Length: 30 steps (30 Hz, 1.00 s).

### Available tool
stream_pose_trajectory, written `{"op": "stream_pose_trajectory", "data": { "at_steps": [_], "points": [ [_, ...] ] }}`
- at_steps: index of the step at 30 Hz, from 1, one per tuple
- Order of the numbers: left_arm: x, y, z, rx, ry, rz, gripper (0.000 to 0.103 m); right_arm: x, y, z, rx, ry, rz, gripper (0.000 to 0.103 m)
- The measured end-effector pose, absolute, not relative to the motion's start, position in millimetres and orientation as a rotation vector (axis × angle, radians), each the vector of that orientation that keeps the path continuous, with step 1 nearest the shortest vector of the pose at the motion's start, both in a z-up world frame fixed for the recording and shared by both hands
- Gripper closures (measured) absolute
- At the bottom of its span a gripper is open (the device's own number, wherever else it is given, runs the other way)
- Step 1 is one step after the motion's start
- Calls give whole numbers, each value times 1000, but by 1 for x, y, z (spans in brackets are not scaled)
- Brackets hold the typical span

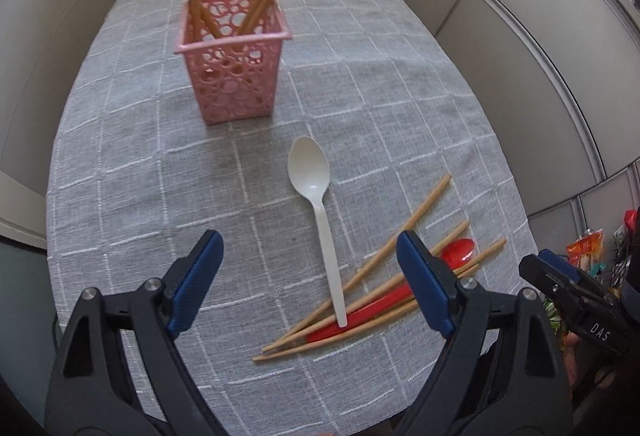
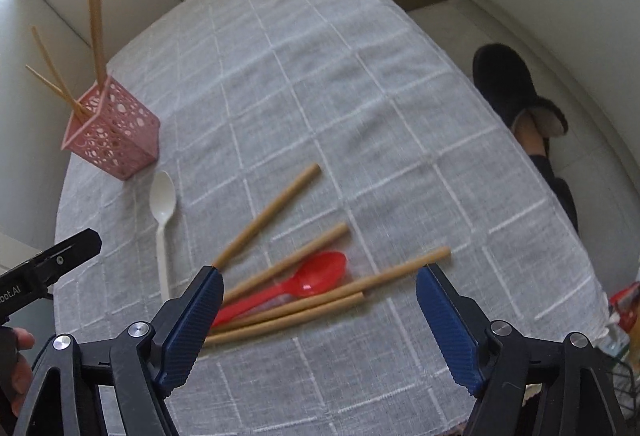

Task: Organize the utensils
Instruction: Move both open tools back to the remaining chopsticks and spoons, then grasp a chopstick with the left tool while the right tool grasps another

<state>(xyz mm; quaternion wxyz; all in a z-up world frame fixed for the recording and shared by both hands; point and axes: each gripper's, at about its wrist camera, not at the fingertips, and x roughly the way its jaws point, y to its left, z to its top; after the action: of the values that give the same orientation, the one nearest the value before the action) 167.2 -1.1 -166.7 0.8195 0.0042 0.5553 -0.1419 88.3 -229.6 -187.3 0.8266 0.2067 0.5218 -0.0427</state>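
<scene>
A pink perforated holder (image 1: 236,68) (image 2: 110,140) stands on the grey checked tablecloth (image 1: 132,176) with several wooden chopsticks upright in it. A white plastic spoon (image 1: 320,212) (image 2: 162,220) lies in front of it, its handle end resting on a red spoon (image 1: 460,254) (image 2: 304,282). Several loose chopsticks (image 1: 384,252) (image 2: 320,306) lie fanned across the red spoon. My left gripper (image 1: 308,248) hovers open above the white spoon's handle, holding nothing. My right gripper (image 2: 320,282) hangs open over the red spoon and the loose chopsticks, empty too.
Beige partition walls (image 1: 540,84) close in the table at the back and sides. A person's foot in a dark slipper (image 2: 516,92) rests on the floor right of the table. Colourful packets (image 1: 592,252) sit past the table's right edge. The other gripper (image 1: 568,288) (image 2: 48,268) shows in each view.
</scene>
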Motion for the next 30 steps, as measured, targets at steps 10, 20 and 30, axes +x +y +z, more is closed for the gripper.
{"op": "stream_pose_trajectory", "data": {
  "at_steps": [10,20,30],
  "points": [
    [187,-63,-206,171,1244,-419,25,84,-262,-210,507,1130,-166,19],
    [207,-123,-231,233,1278,-582,67,86,-276,-226,550,1169,-164,27],
    [211,-151,-240,307,1285,-610,89,92,-275,-241,586,1205,-185,35]
  ]
}}
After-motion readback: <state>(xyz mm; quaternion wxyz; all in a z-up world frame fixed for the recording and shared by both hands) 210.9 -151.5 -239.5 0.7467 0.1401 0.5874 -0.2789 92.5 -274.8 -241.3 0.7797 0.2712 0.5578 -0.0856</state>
